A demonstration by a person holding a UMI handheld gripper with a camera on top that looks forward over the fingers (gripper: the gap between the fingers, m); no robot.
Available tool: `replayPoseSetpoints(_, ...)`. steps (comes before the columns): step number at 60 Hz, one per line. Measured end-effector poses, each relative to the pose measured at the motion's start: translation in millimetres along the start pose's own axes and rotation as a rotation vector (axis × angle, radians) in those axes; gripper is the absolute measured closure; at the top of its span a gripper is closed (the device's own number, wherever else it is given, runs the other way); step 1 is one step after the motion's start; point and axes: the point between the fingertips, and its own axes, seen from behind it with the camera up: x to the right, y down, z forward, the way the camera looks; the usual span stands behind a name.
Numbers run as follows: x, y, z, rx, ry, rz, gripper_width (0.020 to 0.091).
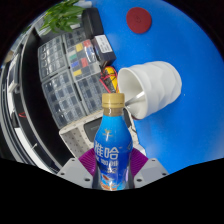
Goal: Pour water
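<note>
Tool (110, 172) clamped on upright blue bottle (111, 145), its capped neck just below the tilted white cup (152, 85) on the blue counter (180, 45).

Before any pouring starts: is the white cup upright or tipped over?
Tipped over. The white cup lies on its side on the blue table, mouth toward the bottle held between the gripper fingers.

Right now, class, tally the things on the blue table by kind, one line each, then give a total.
Bottles: 1, the blue bottle held upright in the hand-held gripper
Cups: 1, the white cup, tipped
Red lids: 1, the red lid
Clear compartment boxes: 2, the compartment boxes
Total: 5
</note>
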Motion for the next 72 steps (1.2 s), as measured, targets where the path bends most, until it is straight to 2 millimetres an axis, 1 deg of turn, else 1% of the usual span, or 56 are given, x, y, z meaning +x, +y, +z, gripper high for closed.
replayPoseSetpoints(6, 3.2, -4.0, 0.2, 0.003, 0.019, 0.025, 0.0693)
replayPoseSetpoints(11, 7.2, -4.2, -0.1, -0.012, 0.032, -0.006, 0.0695)
replayPoseSetpoints(15, 7.5, -1.8, -1.4, -0.025, 0.040, -0.069, 0.0692)
replayPoseSetpoints(20, 1.3, 2.5, -7.8, -0.053, 0.052, -0.242, 0.0695)
replayPoseSetpoints(24, -9.6, -0.2, -16.9, -0.065, 0.066, -0.456, 0.0693)
replayPoseSetpoints(25, -10.9, -2.4, -15.9, -0.059, 0.052, -0.518, 0.0692)
replayPoseSetpoints(27, -25.5, -5.8, -20.9, -0.057, 0.067, -0.632, 0.0693)
replayPoseSetpoints(32, -57.7, -26.6, -27.7, -0.018, 0.067, -0.907, 0.0690)
replayPoseSetpoints(33, -59.4, -32.4, -28.7, 0.007, 0.049, -0.969, 0.0690)
replayPoseSetpoints(34, -65.9, -37.5, -29.3, 0.022, 0.051, -1.022, 0.0690)
replayPoseSetpoints(35, -77.0, -40.7, -33.8, 0.030, 0.076, -1.072, 0.0689)
replayPoseSetpoints(40, -108.2, -72.5, -41.3, 0.123, 0.105, -1.324, 0.0689)
replayPoseSetpoints(41, -109.7, -81.7, -41.0, 0.161, 0.084, -1.373, 0.0690)
replayPoseSetpoints(43, -127.1, -91.9, -47.9, 0.198, 0.119, -1.449, 0.0690)
replayPoseSetpoints(47, -145.3, -121.7, -56.1, 0.279, 0.156, -1.582, 0.0691)
replayPoseSetpoints(49, -151.2, -137.1, -59.7, 0.316, 0.179, -1.638, 0.0692)
replayPoseSetpoints(50, -147.9, -149.7, -58.5, 0.347, 0.170, -1.660, 0.0690)
replayPoseSetpoints(51, -152.6, -155.2, -62.6, 0.358, 0.200, -1.681, 0.0690)
replayPoseSetpoints(53, -154.0, -171.0, -65.5, 0.388, 0.226, -1.719, 0.0690)
replayPoseSetpoints(57, -149.6, -201.6, -70.2, 0.426, 0.282, -1.762, 0.0693)
replayPoseSetpoints(58, -143.8, -211.8, -67.4, 0.436, 0.273, -1.772, 0.0690)
replayPoseSetpoints(61, -135.9, -229.5, -69.4, 0.440, 0.327, -1.777, 0.0692)
replayPoseSetpoints(65, -117.3, -252.5, -67.4, 0.434, 0.368, -1.781, 0.0692)
replayPoseSetpoints(68, -105.0, -265.6, -65.6, 0.429, 0.396, -1.778, 0.0692)
replayPoseSetpoints(72, -88.0, -276.7, -62.1, 0.415, 0.417, -1.781, 0.0693)
